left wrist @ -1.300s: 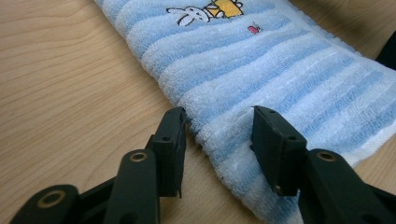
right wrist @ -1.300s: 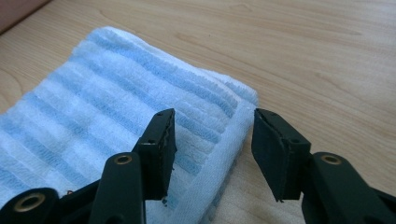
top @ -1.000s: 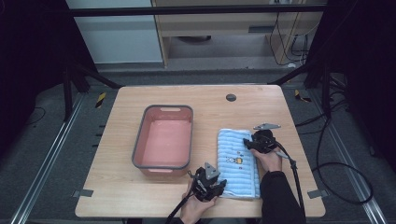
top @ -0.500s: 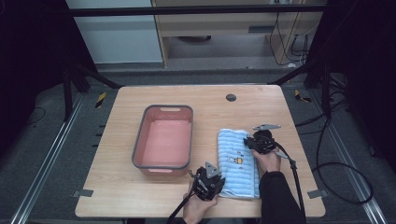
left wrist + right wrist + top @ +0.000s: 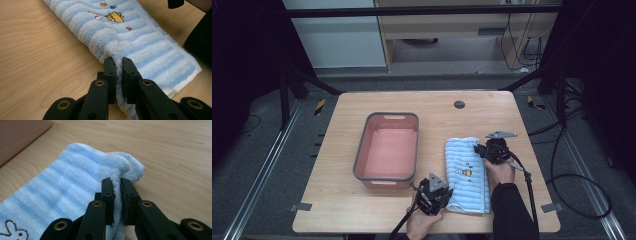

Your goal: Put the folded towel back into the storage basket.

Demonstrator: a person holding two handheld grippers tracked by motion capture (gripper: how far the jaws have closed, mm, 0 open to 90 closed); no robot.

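both tongs, left (image 5: 119, 65) and right (image 5: 117, 185), having just been closing, are now pinching towel (image 5: 467, 172) edges; it is lying folded on the worktop (image 5: 337, 200) beside the bin (image 5: 387, 150). seeming soft, light, floppy: gripping near corners suits.

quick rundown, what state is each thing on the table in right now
blue striped towel: folded, lying flat on the table, pinched at two spots along its edges
pink tub: upright, empty, left of the towel
left claw: jaws have just been closing, now shut on the towel's near left edge
right claw: jaws have just been closing, now shut on a towel edge at its far right corner
wooden table: bears the tub and towel
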